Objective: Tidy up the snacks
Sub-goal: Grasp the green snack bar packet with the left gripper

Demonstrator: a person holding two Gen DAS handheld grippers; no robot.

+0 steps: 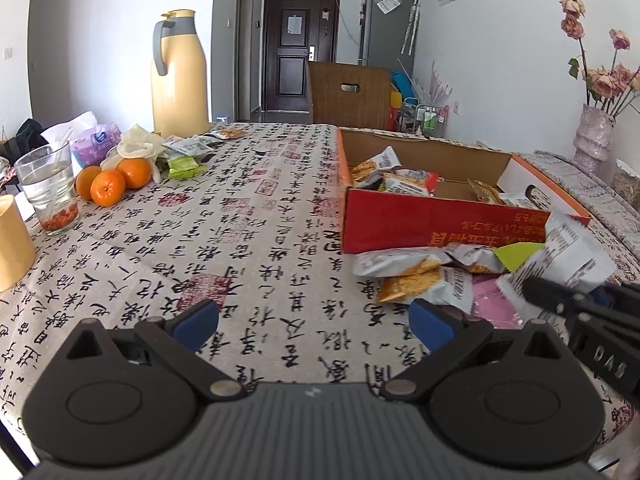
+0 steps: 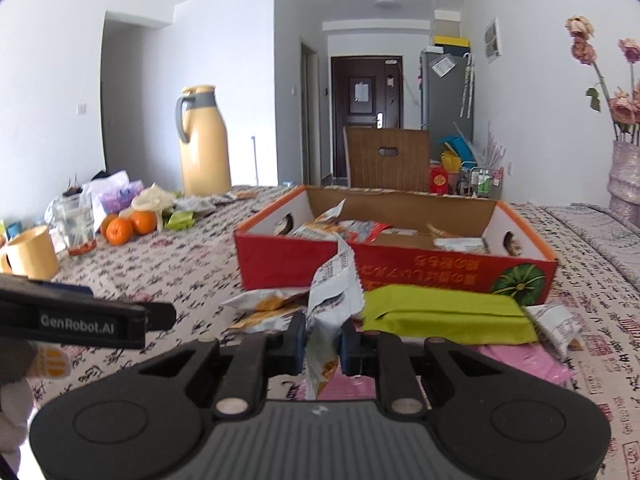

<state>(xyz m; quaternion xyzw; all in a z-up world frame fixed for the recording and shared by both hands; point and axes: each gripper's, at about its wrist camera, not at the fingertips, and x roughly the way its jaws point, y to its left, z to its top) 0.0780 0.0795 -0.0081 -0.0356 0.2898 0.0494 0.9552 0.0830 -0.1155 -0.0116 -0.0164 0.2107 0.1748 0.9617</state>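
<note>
Right wrist view: right gripper (image 2: 322, 338) jaws pinching silver snack packet (image 2: 334, 292) near red box (image 2: 400, 270) (more packets inside); left gripper (image 1: 314, 326) jaws gaping wide over counter (image 1: 240, 240).

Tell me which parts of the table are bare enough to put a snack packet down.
Bare tablecloth lies between the oranges and the red box, down to the left gripper. Crowded: the packet pile before the box, and around the glass.
</note>
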